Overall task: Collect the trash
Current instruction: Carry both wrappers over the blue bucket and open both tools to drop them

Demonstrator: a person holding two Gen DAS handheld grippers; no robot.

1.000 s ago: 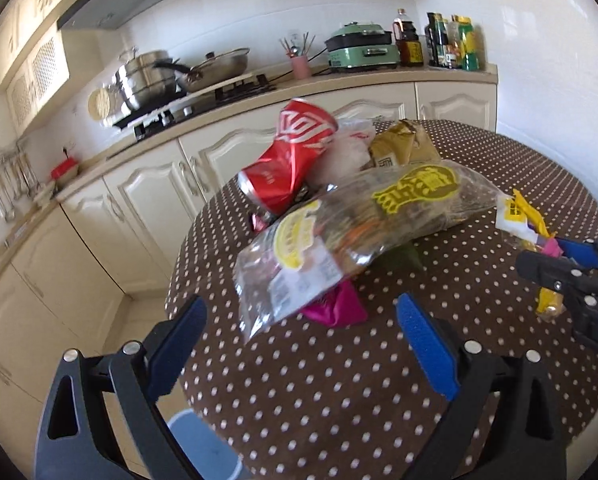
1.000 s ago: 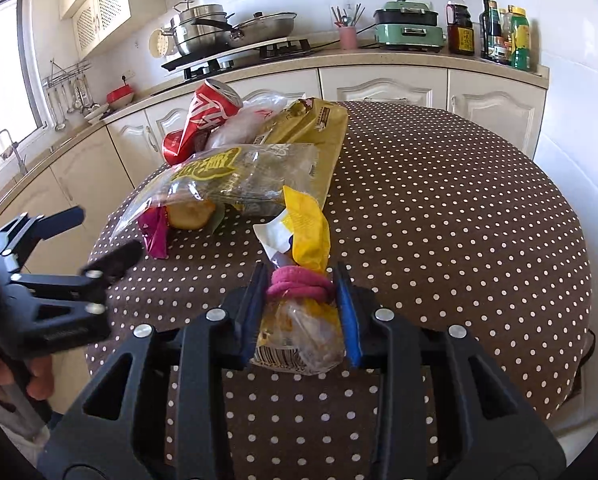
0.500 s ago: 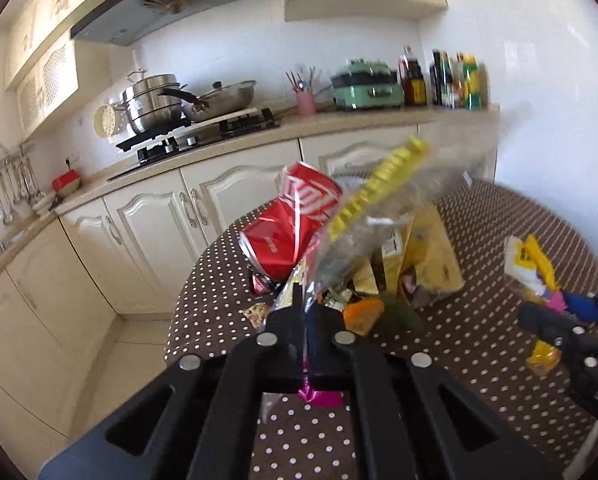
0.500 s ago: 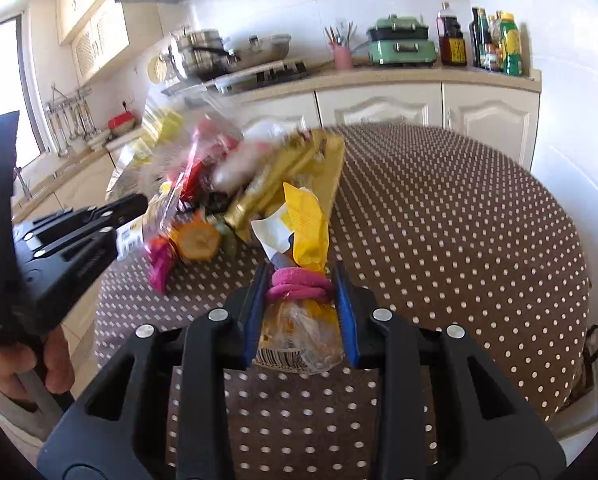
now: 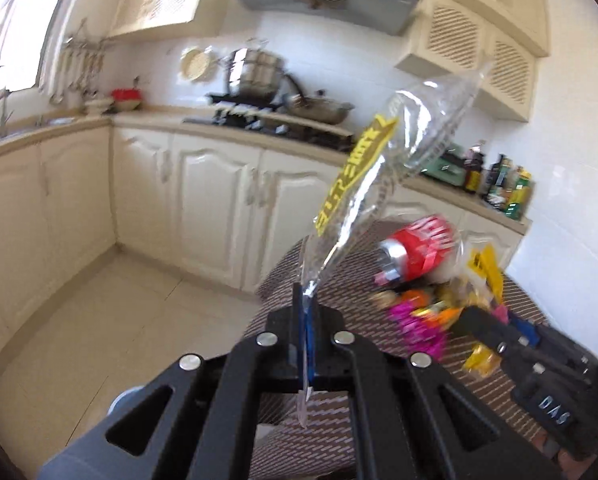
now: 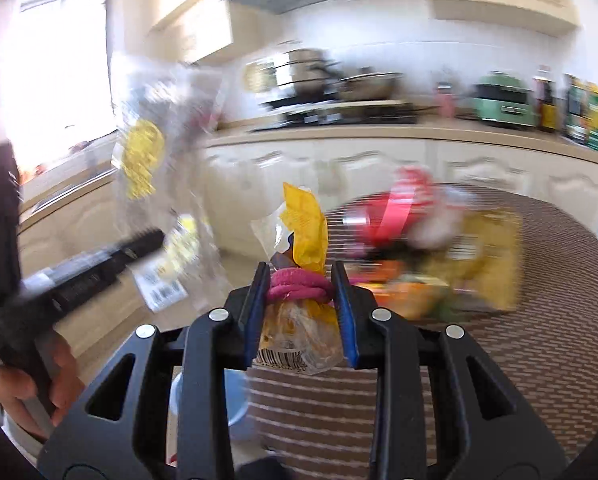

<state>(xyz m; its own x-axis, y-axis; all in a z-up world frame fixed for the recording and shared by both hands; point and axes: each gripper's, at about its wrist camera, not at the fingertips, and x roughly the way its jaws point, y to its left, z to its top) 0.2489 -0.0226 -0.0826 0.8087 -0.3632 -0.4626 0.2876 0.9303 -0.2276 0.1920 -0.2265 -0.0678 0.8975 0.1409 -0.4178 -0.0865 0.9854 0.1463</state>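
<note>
Left gripper (image 5: 307,320) clamped flat on the corner of a clear plastic bag (image 5: 363,184), bag lifted off the table (image 5: 499,412): light, limp, slippery, best pinched at an edge. Right gripper (image 6: 301,300) squeezes a small tied bag (image 6: 299,320) at its pink band; soft, crushable. Remaining wrappers and red can (image 5: 415,248) lie far right.

I see the plastic bag (image 5: 383,168) rising from my left tongs (image 5: 307,320), off the table's (image 5: 379,420) edge, above the floor (image 5: 99,312). To its right, a can (image 5: 419,248) lies on the table behind loose wrappers (image 5: 423,320). My right tongs (image 6: 299,300) hold a tied packet (image 6: 303,240) before that pile.
</note>
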